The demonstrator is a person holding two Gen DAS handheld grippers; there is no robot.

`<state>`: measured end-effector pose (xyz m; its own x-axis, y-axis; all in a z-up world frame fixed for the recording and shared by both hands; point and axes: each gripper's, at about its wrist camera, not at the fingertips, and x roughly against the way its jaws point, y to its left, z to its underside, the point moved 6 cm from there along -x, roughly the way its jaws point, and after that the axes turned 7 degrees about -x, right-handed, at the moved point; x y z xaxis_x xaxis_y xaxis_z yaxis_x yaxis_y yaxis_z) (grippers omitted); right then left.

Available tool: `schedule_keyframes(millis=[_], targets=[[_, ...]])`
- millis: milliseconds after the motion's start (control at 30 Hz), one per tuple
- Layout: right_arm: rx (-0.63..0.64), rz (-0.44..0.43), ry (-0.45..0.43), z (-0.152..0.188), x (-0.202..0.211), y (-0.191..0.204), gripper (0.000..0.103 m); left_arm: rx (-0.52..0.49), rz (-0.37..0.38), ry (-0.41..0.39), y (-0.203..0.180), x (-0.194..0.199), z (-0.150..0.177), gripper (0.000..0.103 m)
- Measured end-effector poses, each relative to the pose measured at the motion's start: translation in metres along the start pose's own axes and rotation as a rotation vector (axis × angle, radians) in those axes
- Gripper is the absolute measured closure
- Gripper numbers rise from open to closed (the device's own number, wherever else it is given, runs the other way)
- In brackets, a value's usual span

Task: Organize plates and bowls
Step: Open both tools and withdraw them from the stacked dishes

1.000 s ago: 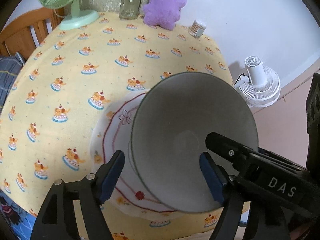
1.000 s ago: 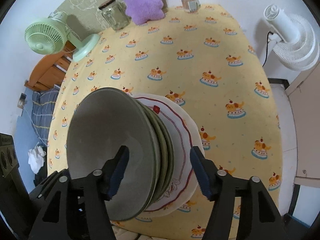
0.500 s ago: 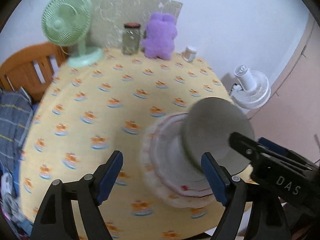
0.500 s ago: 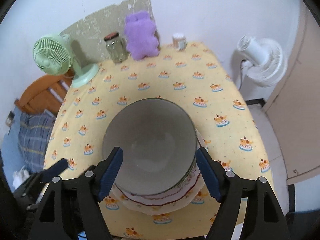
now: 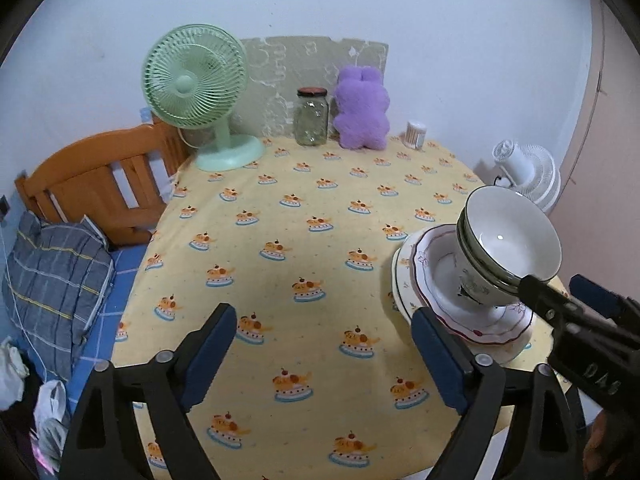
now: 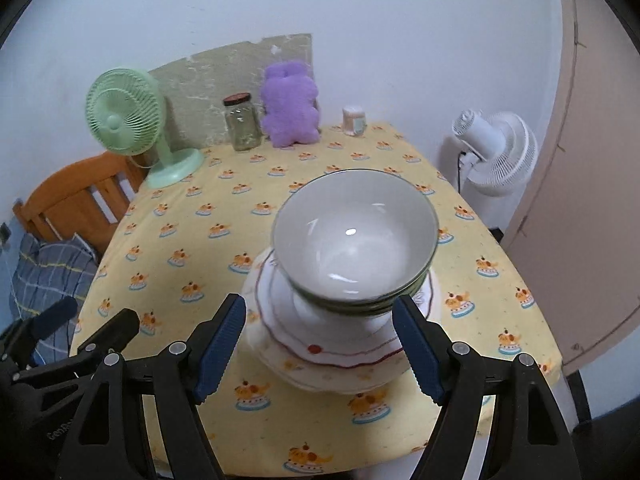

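Note:
Nested green-rimmed white bowls (image 5: pixel 508 240) (image 6: pixel 352 240) stand upright on stacked plates (image 5: pixel 432 280) (image 6: pixel 344 356), the top plate red-rimmed, near the front right of the table. My left gripper (image 5: pixel 322 316) hovers over bare cloth to the left of the stack. Its jaws are opening and nothing is between them. My right gripper (image 6: pixel 320 306) is open in front of the stack, which shows between its blue pads (image 6: pixel 222 336) without touching them. One right finger (image 5: pixel 560 312) shows in the left wrist view, crossing in front of the bowls. The left gripper's fingers (image 6: pixel 80 328) show at the right wrist view's lower left.
The table wears a yellow cloth (image 5: pixel 280 240) with a cake print. At its back stand a green fan (image 5: pixel 196 80), a glass jar (image 5: pixel 312 116), a purple plush (image 5: pixel 362 108) and a small white container (image 5: pixel 416 134). A white floor fan (image 6: pixel 496 152) is right, a wooden bed frame (image 5: pixel 96 184) left.
Both grippers have drawn back and up from the stack, and both views now take in the whole table. The left one swung left, so the stack now lies to its right. Both jaws stand wider.

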<state>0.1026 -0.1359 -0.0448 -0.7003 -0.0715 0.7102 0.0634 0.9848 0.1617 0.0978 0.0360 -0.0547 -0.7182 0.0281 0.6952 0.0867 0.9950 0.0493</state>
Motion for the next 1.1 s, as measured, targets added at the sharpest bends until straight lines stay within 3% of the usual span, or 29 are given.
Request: schedule_keyframes(millis=[133,300,533,1100], targets=[[0.045,-0.02,-0.038,0.016,0.004,0.006,0.025,0.05,0.022,-0.025,0.003,0.006,0.012,0.007],[0.08,-0.051,-0.055,0.036,0.0,0.006,0.025,0.037,-0.069,-0.057,-0.001,0.005,0.032,0.007],[0.113,-0.086,-0.062,0.061,0.007,-0.004,0.025,0.052,-0.105,-0.083,-0.013,0.02,0.06,0.007],[0.09,-0.099,-0.082,0.074,0.032,-0.019,0.02,0.083,-0.111,-0.097,-0.021,0.041,0.08,0.006]])
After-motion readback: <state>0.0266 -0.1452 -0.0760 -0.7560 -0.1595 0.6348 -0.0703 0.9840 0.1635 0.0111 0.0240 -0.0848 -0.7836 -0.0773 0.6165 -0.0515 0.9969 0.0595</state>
